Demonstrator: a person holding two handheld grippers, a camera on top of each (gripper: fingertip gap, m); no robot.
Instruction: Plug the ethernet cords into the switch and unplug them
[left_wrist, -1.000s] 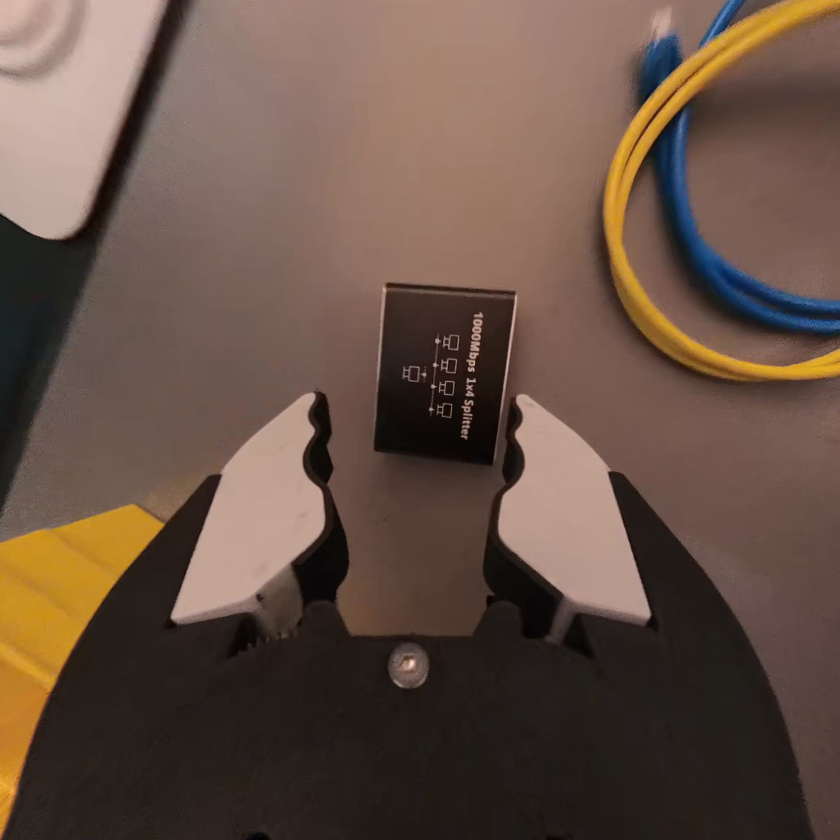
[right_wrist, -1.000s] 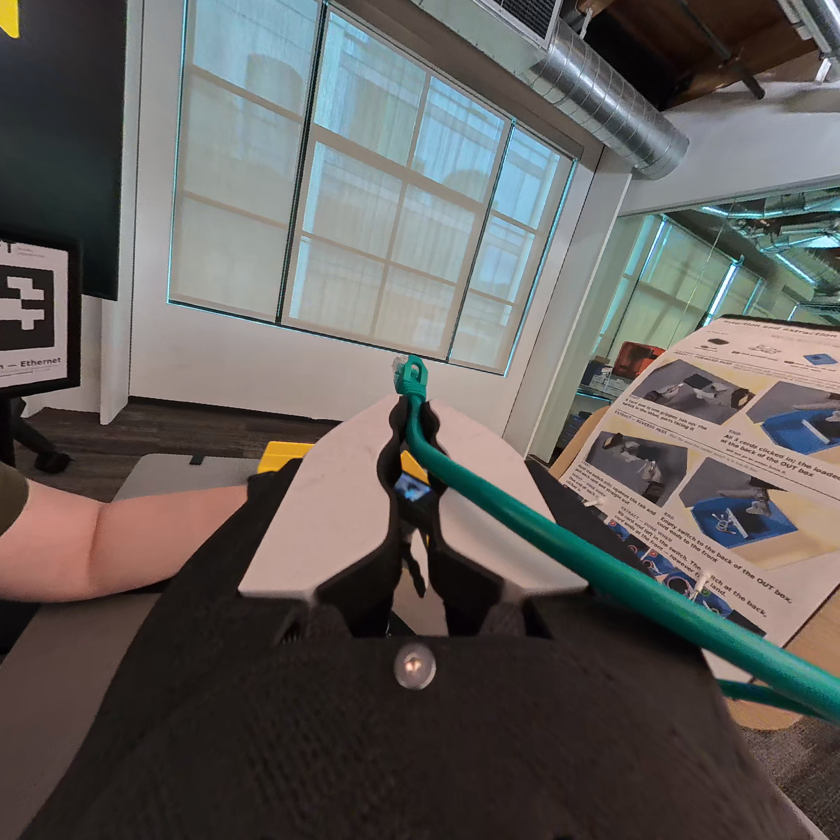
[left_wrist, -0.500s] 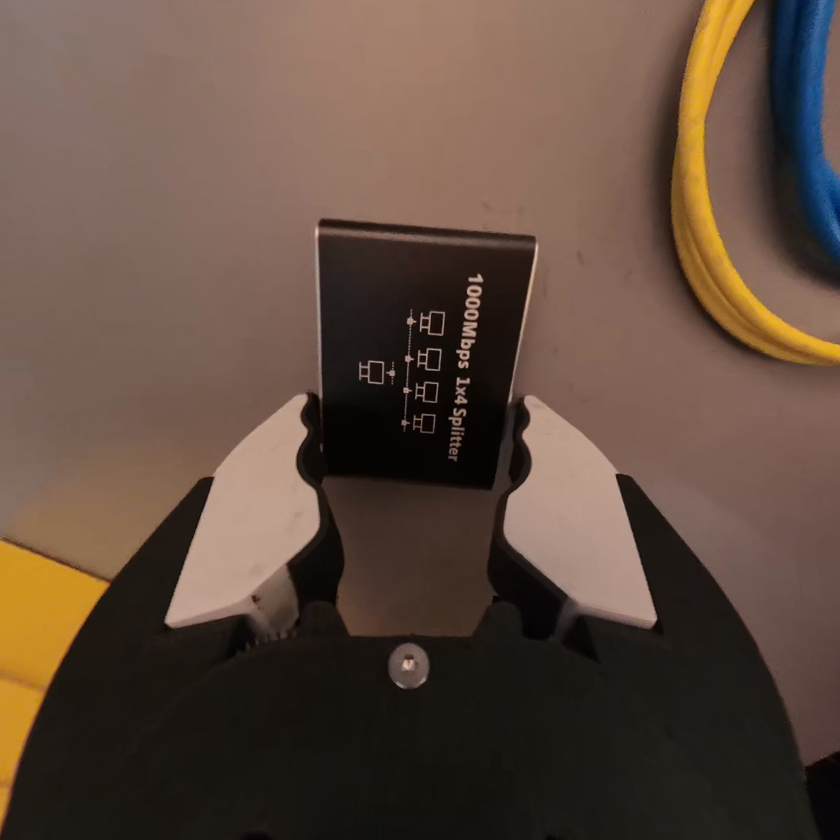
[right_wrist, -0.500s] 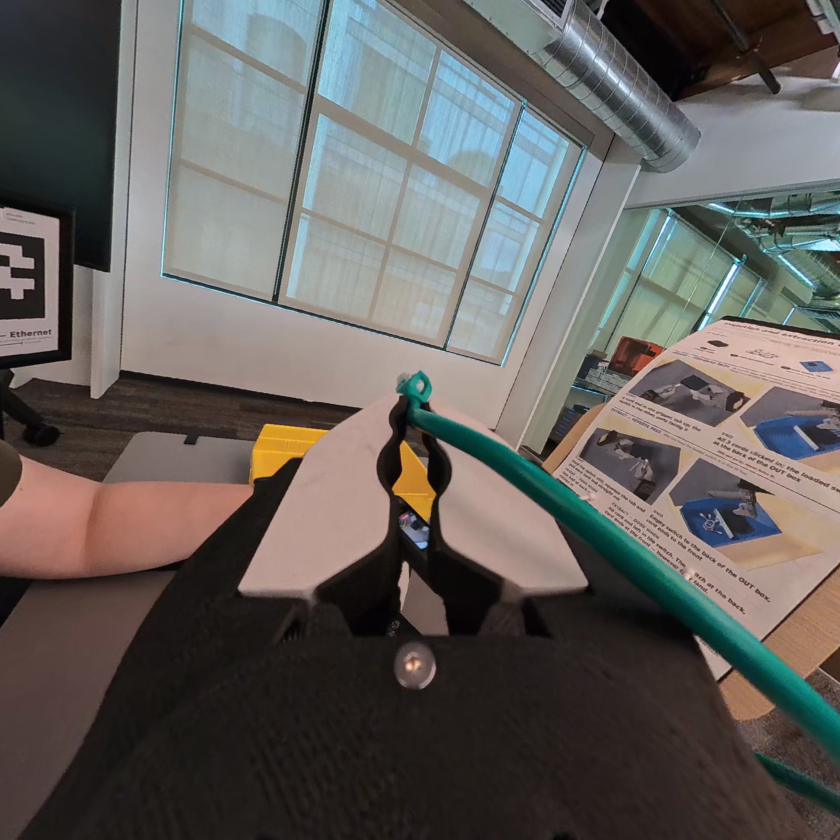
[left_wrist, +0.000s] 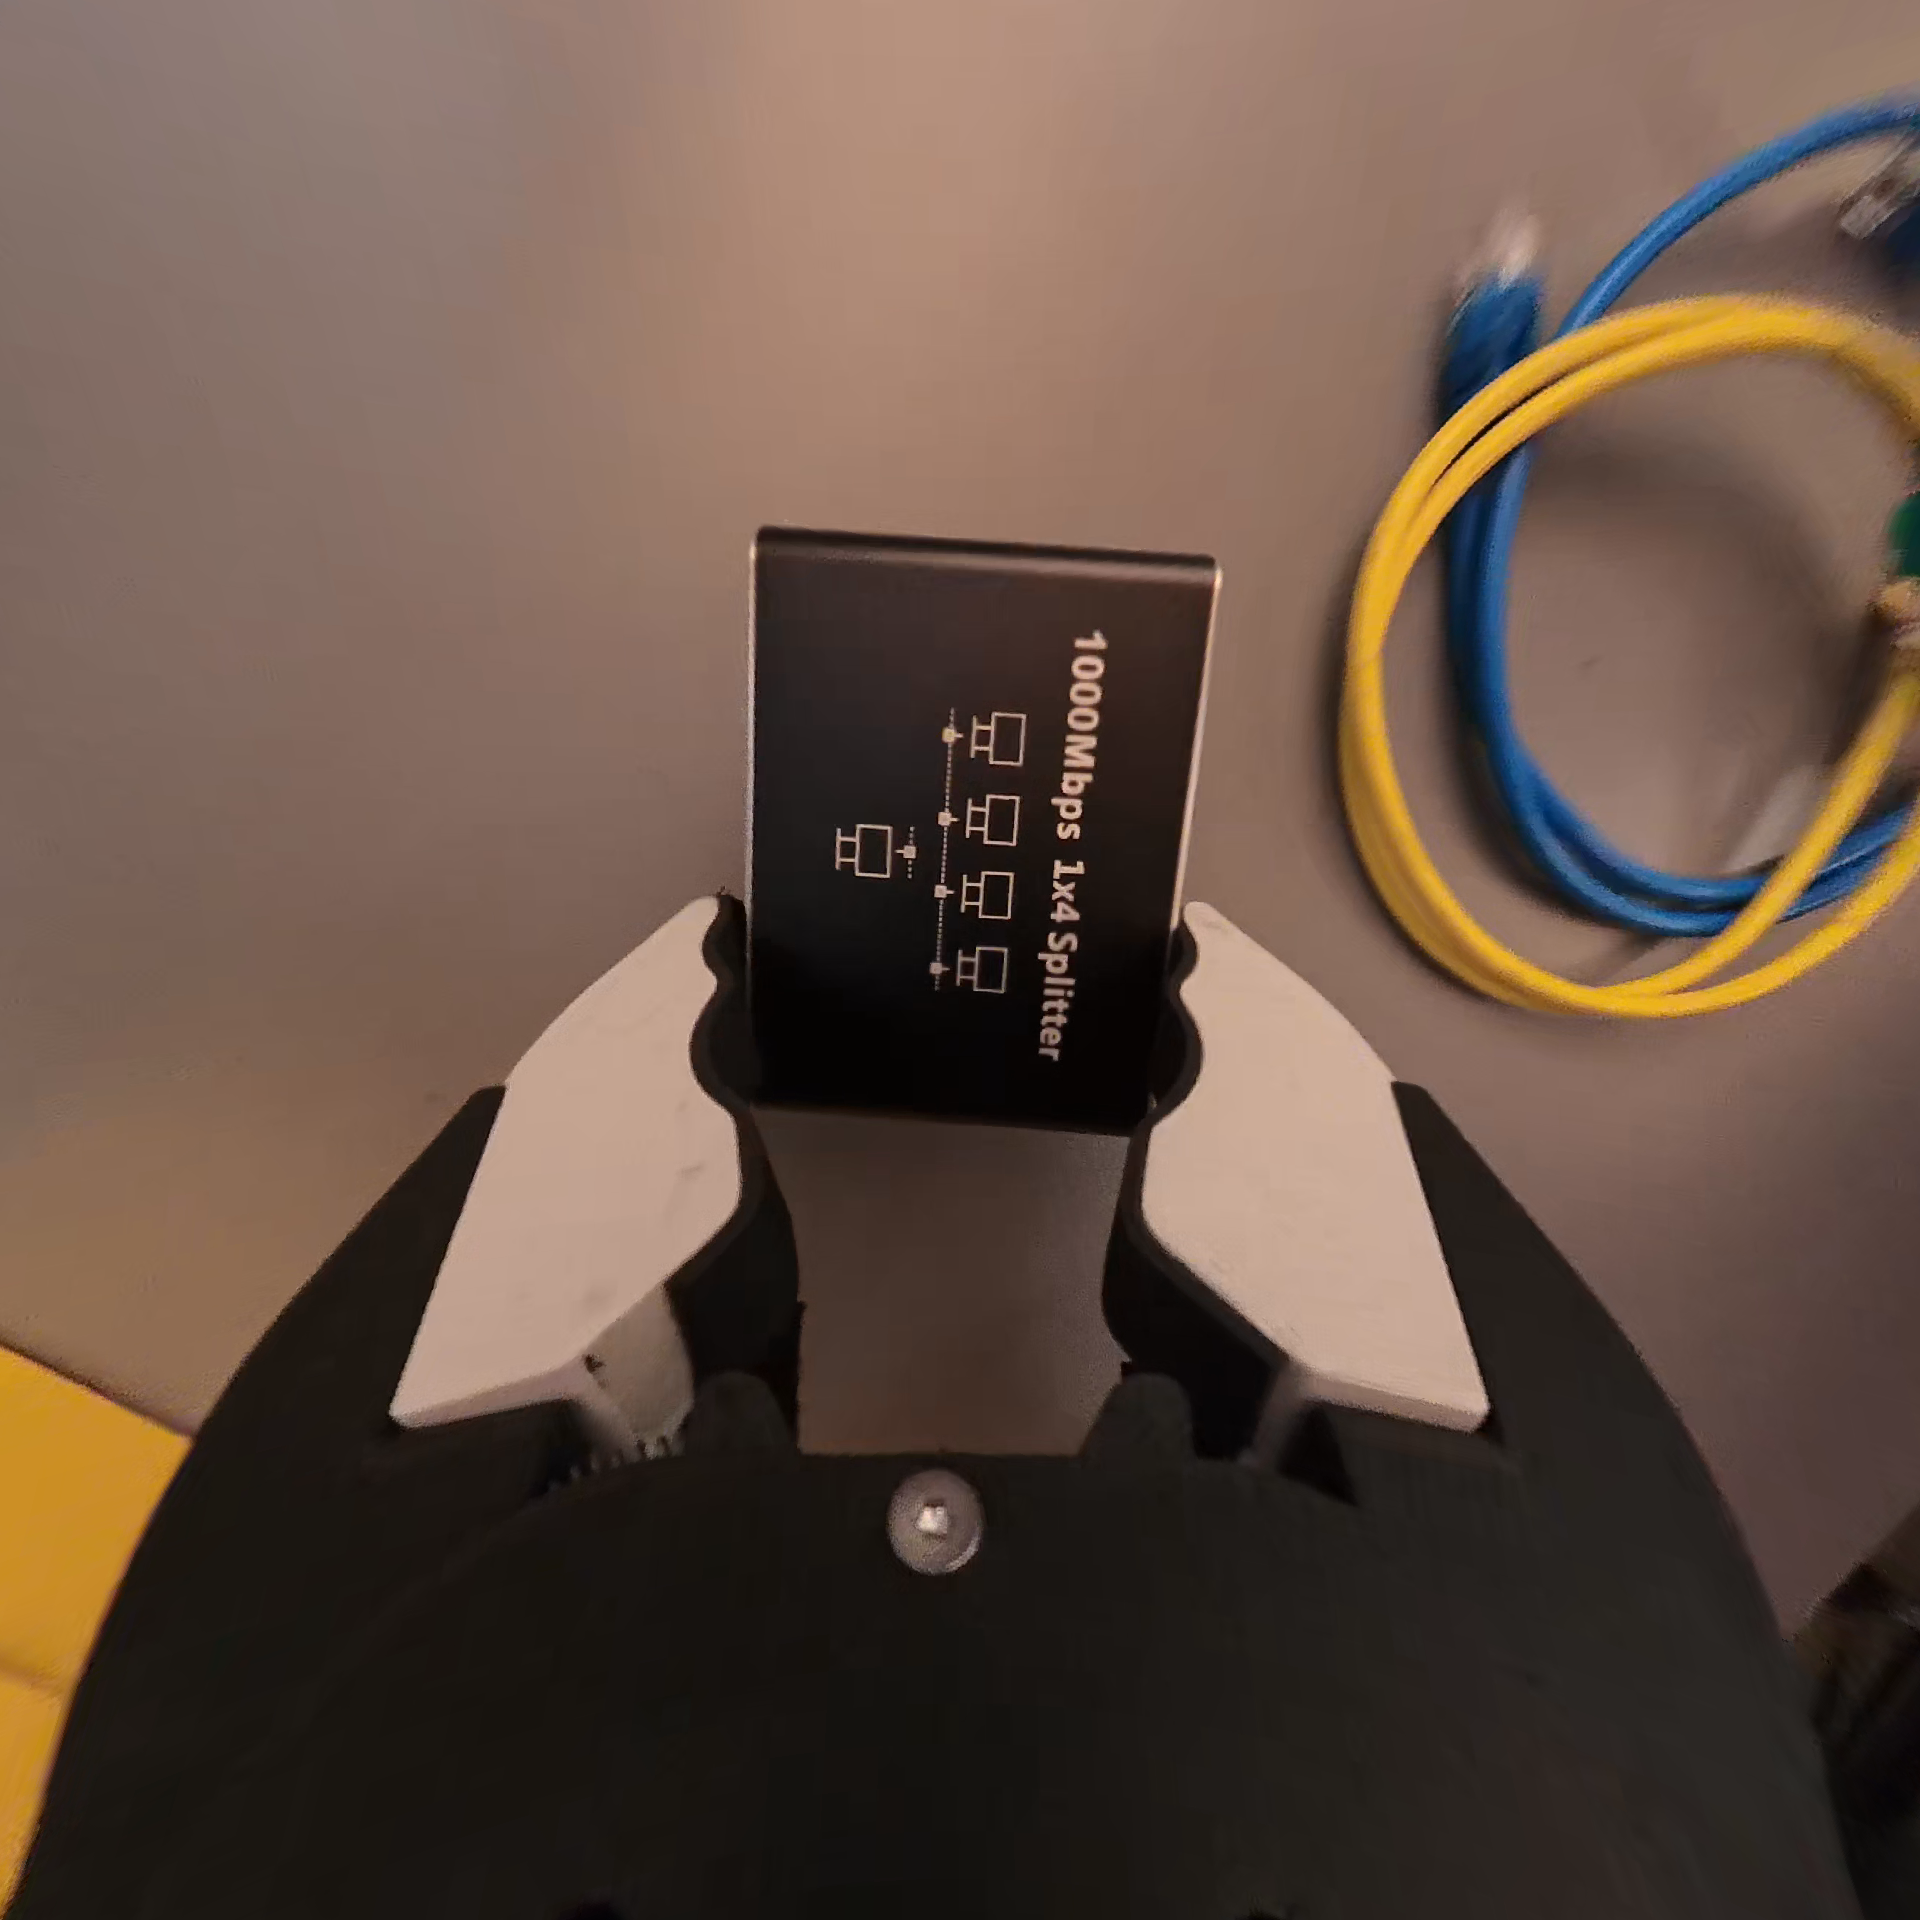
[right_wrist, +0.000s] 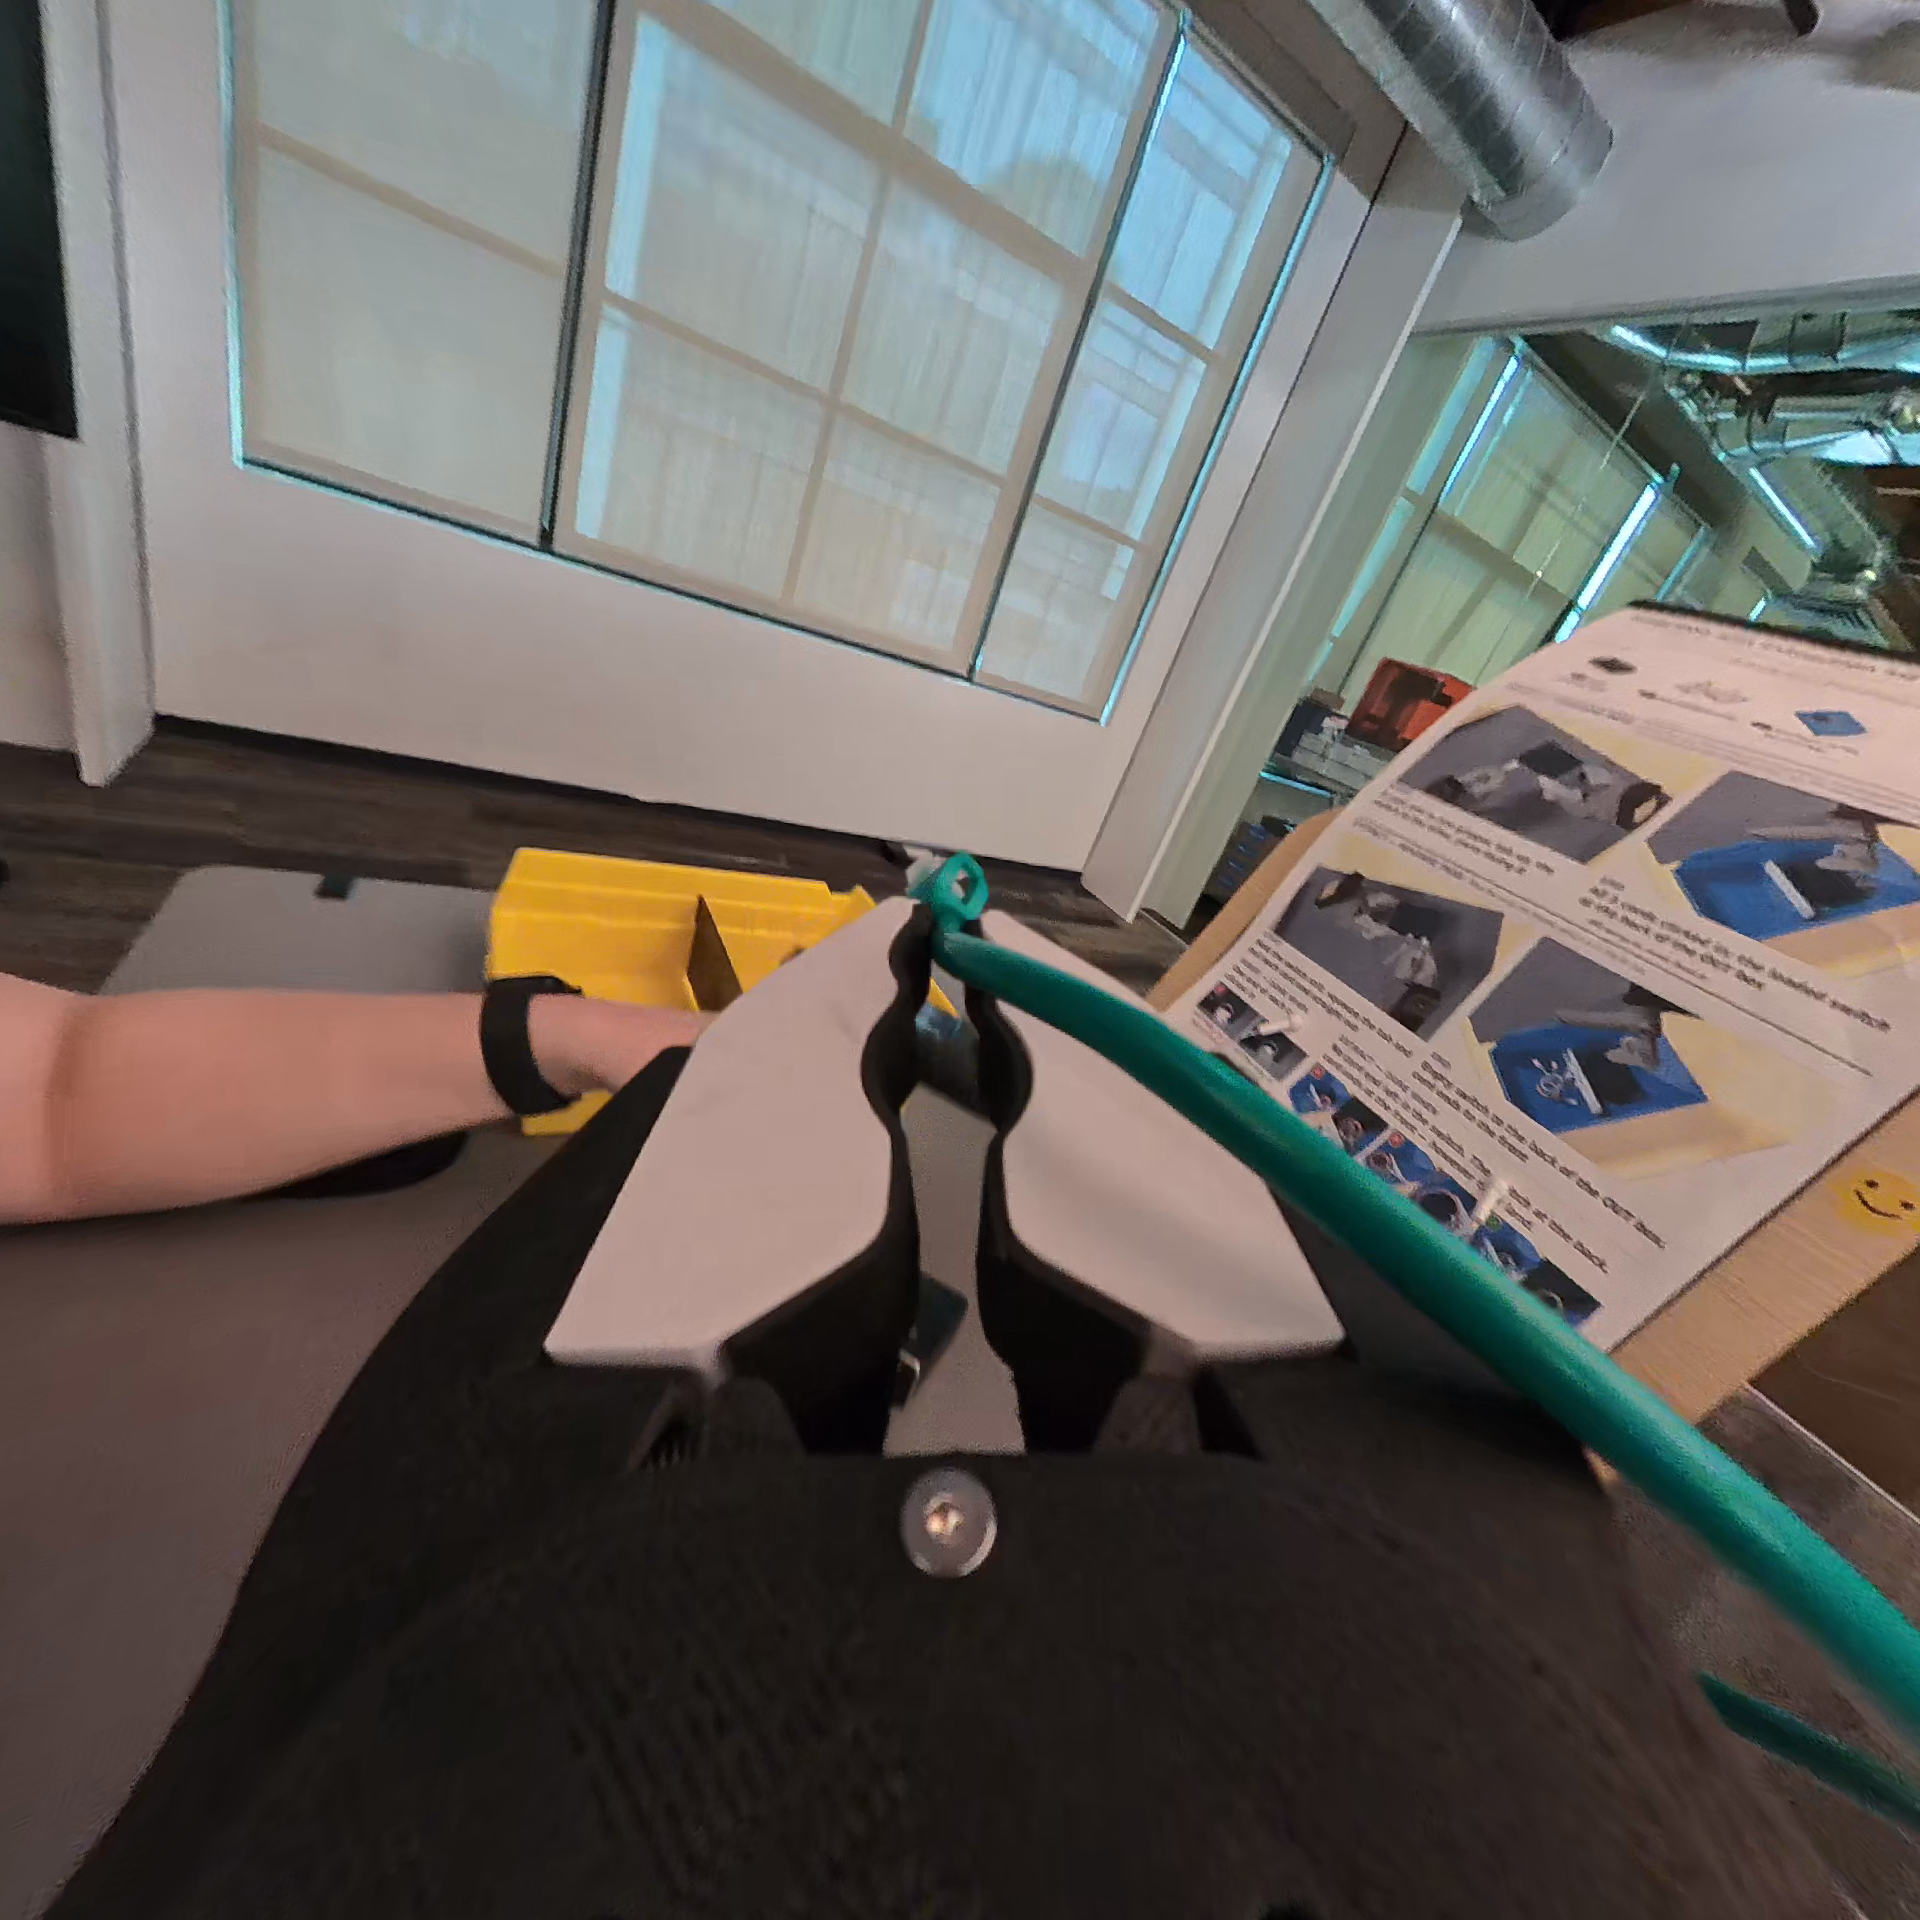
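Left wrist view: yellow cord (left_wrist: 1392, 727), blue cord (left_wrist: 1507, 748) beside switch (left_wrist: 977, 727).

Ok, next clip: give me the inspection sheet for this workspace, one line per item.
Surface: grey tabletop, matte, no spills seen.
Job's things: black switch lies flat between the left claw's fingers; green cord is pinched near its plug.
Clutter: yellow bin at the table's far side.
Grippers: left claw closed against the switch's sides; right claw shut on the green cord.
Cables: blue cord and yellow cord coiled loose, unplugged, right of the switch.
Surroundings: large window, printed instruction board propped at the right, a person's forearm with a black wristband.
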